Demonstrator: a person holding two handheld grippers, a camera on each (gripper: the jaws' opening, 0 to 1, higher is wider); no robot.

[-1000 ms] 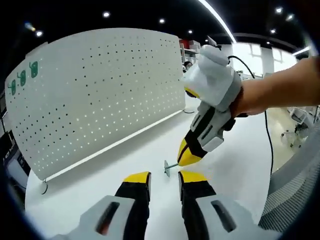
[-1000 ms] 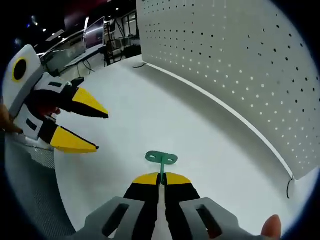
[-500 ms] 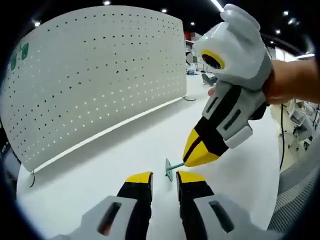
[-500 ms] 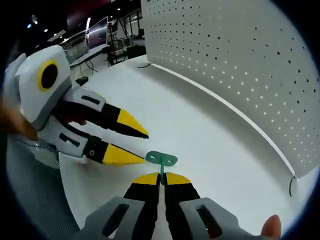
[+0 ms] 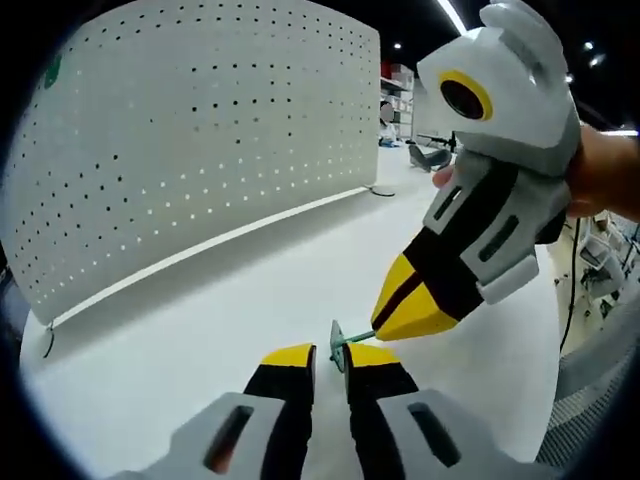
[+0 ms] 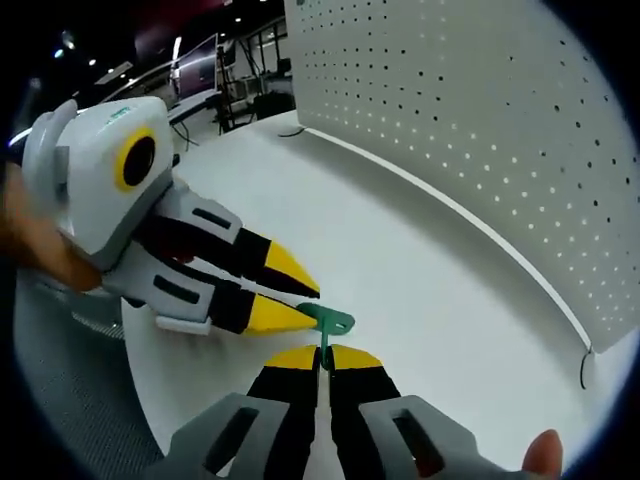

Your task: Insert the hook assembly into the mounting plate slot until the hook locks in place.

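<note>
Now, in the left gripper view, my left tool (image 5: 331,356) stands spread around the green hook assembly (image 5: 337,346), whose stem runs rightward into my right tool (image 5: 392,328). In the right gripper view, my right tool (image 6: 322,355) pinches that stem, plate end (image 6: 333,320) forward, left tool (image 6: 298,305) flanking it, pegboard (image 6: 480,130) beyond.

The hook (image 6: 326,325) is a small green metal piece: a thin stem ending in a flat oval plate pierced with holes. It is held off the white table, its stem clamped between closed yellow-tipped jaws, with the plate standing clear in front of them. In the left gripper view the hook (image 5: 340,345) is seen edge-on between two yellow jaw tips. The pegboard (image 5: 190,150), a white perforated panel, is stood upright on the table, well apart from the hook.
</note>
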